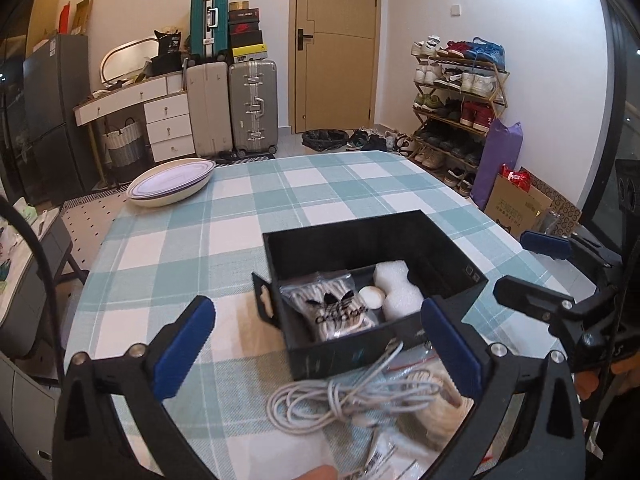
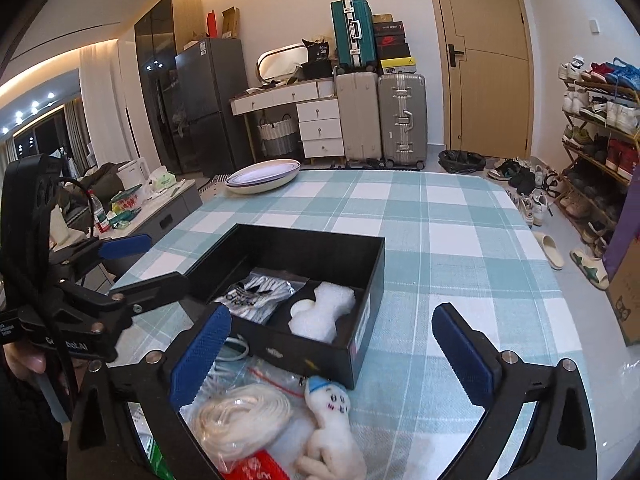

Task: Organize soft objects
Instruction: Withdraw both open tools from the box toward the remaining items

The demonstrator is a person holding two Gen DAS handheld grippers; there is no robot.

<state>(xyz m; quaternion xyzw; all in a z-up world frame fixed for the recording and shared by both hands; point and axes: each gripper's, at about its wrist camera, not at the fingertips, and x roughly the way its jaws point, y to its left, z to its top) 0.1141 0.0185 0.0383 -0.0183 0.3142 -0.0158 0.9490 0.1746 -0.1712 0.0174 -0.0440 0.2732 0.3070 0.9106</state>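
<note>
On the checked table (image 1: 248,200), black box (image 1: 376,240) holds bagged socks (image 1: 336,308) and white foam (image 1: 400,292). Grey cable (image 1: 352,396), white cord bundle (image 2: 244,420) and plush doll (image 2: 332,428) lie just before it. Left tool (image 1: 320,344) spread, empty; right tool (image 2: 340,352) likewise.

Left gripper (image 1: 316,344) and right gripper (image 2: 336,350): black frames, silver screws, blue ribbed fingers (image 1: 184,344). Black cable at frame left; bare skin at lower edges.
</note>
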